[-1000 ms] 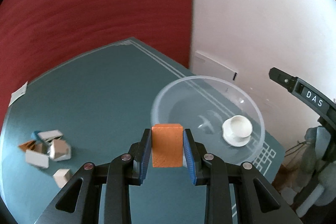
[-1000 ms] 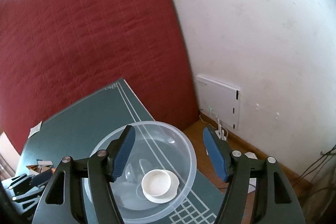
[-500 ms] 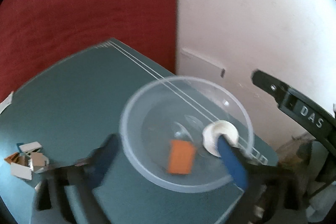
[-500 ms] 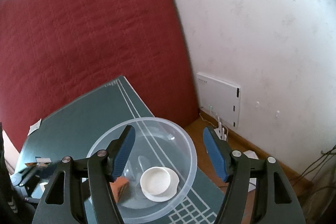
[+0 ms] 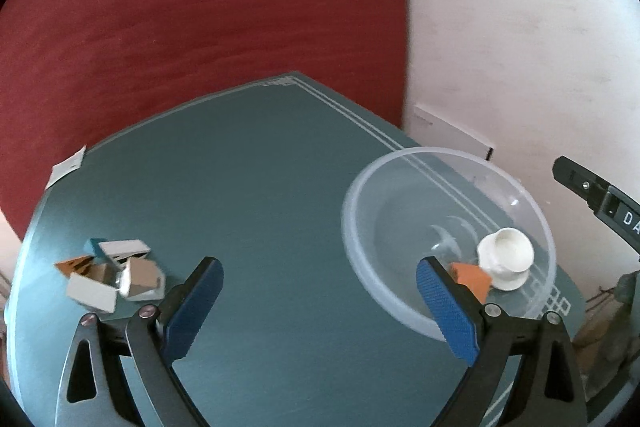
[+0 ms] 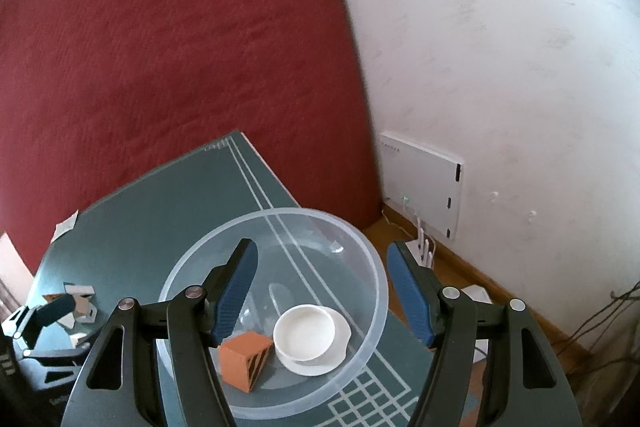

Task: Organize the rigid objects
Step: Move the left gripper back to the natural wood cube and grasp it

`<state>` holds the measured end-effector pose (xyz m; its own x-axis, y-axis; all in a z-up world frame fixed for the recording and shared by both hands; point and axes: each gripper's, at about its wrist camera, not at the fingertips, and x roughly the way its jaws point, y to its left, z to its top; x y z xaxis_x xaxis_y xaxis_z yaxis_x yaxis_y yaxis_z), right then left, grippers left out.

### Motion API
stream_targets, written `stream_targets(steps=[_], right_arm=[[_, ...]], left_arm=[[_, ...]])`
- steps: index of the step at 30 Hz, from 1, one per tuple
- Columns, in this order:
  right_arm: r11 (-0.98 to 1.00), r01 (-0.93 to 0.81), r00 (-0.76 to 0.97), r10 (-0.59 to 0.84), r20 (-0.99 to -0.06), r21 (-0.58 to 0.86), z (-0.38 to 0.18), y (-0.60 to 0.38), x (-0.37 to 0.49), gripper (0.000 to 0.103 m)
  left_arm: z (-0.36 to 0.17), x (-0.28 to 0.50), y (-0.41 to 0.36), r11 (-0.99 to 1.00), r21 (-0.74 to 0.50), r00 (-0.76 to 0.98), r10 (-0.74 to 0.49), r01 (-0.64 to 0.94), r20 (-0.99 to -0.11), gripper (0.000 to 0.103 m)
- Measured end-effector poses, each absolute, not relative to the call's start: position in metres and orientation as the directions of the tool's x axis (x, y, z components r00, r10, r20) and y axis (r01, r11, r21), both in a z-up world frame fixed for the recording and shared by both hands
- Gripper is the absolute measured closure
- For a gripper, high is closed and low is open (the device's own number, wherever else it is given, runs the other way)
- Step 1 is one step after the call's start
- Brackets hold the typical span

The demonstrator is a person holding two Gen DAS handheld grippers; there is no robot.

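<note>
A clear plastic bowl [image 5: 360,251] [image 6: 376,287] stands at the right end of the teal table [image 5: 256,187]. An orange block [image 5: 472,279] [image 6: 244,357] lies inside it beside a white cup on a saucer [image 5: 506,257] [image 6: 306,337]. My left gripper [image 5: 318,291] is open and empty above the table, left of the bowl. My right gripper [image 6: 322,279] is open and empty, hovering above the bowl. A pile of small blocks [image 5: 112,273] [image 6: 78,301], white, orange and teal, lies at the table's left.
A red padded panel [image 5: 200,7] stands behind the table and a white wall [image 6: 500,47] is to the right. A white box [image 6: 424,195] is fixed low on the wall. A paper slip [image 5: 66,167] lies at the table's far left edge.
My left gripper opened and let go of the orange block, which dropped into the bowl beside the cup. The left gripper then drew back to the left. The right gripper barely moved.
</note>
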<state>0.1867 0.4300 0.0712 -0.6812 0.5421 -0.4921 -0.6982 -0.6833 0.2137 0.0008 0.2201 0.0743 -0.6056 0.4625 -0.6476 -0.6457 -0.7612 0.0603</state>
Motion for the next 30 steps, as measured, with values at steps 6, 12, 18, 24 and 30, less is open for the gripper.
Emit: stream_targets(steps=[6,12,18,24,30], right_arm=[[-0.703,-0.683,-0.687,0.526,-0.501,0.198,0.068,0.421,0.182,0.034],[-0.739,-0.654,-0.699,0.508,-0.504,0.162,0.064,0.406,0.176,0.034],[-0.777,-0.617,-0.711,0.483,-0.51,0.124,0.059,0.391,0.166,0.034],[-0.8,-0.59,-0.719,0.461,-0.52,0.108,0.053,0.384,0.163,0.034],[-0.81,-0.579,-0.719,0.45,-0.529,0.098,0.05,0.384,0.161,0.034]], left_arm=[[0.067,-0.011,0.207,-0.796,0.058,-0.618,0.419,-0.603,-0.665,0.002],[0.057,-0.022,0.184,-0.836,0.047,-0.623,0.369,-0.546,-0.69,0.002],[0.053,-0.033,0.155,-0.876,0.031,-0.635,0.324,-0.481,-0.701,0.002],[0.053,-0.044,0.122,-0.909,0.018,-0.653,0.285,-0.417,-0.702,0.002],[0.048,-0.052,0.101,-0.925,0.02,-0.655,0.254,-0.38,-0.712,0.002]])
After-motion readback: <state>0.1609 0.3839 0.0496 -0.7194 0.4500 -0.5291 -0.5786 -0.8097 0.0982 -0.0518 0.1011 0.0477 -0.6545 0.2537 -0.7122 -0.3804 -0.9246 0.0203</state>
